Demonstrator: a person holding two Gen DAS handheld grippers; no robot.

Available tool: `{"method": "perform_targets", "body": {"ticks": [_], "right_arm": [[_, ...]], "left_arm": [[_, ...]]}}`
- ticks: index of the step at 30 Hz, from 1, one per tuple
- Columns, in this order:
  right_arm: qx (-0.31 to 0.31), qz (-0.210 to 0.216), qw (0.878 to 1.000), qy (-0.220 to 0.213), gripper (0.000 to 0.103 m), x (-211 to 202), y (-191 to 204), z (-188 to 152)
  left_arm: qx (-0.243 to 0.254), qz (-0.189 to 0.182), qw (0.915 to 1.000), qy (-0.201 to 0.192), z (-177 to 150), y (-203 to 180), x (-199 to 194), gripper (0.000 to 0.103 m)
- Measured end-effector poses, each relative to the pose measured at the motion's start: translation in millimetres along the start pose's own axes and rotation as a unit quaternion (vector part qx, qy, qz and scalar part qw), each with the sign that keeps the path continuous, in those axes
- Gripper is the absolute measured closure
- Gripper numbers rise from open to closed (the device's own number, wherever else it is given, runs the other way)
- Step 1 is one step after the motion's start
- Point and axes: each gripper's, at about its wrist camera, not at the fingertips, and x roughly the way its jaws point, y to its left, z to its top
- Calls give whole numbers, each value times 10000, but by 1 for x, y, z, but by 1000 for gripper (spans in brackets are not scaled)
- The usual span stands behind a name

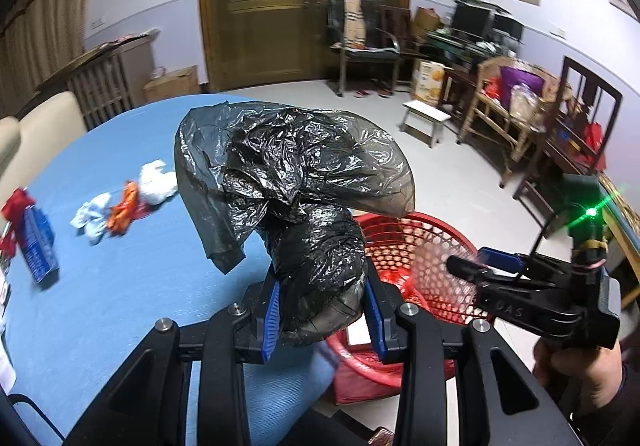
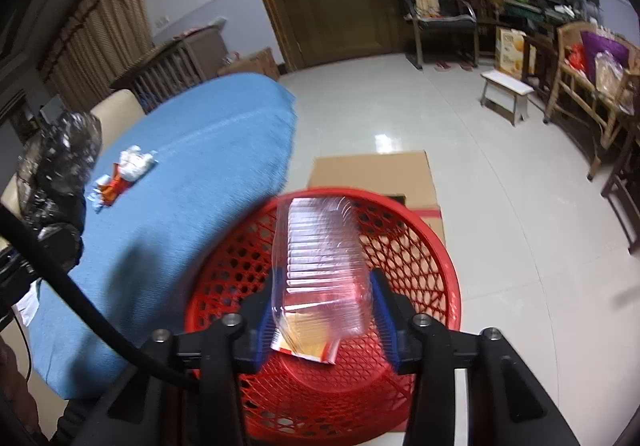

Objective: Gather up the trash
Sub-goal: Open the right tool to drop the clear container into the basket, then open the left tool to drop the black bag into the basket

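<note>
My left gripper (image 1: 322, 312) is shut on a crumpled black plastic bag (image 1: 296, 181) and holds it up over the edge of the blue table (image 1: 120, 286). My right gripper (image 2: 324, 310) holds a clear plastic bottle (image 2: 320, 258) with a red and yellow label between its pads, just above the red mesh basket (image 2: 420, 246). The basket also shows in the left wrist view (image 1: 400, 242), with the right gripper (image 1: 480, 270) over it. Crumpled white, orange and blue scraps (image 1: 128, 201) lie on the table; they also show in the right wrist view (image 2: 124, 173).
A blue box (image 1: 38, 246) with a red scrap lies at the table's left. A flat cardboard box (image 2: 372, 173) sits on the floor behind the basket. A small stool (image 2: 506, 93), chairs and cluttered furniture line the right wall. A wooden door is at the back.
</note>
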Motion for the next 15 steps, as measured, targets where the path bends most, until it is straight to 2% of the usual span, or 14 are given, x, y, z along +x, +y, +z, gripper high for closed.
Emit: {"method": "perform_targets", "body": {"ticks": [2, 15], "right_arm": [[119, -28, 9999, 41, 34, 1, -7, -1], [945, -328, 9936, -518, 34, -29, -58, 14]], "left_arm": [[78, -96, 9999, 62, 1, -6, 5, 65], [612, -556, 9948, 596, 1, -51, 38, 64]]}}
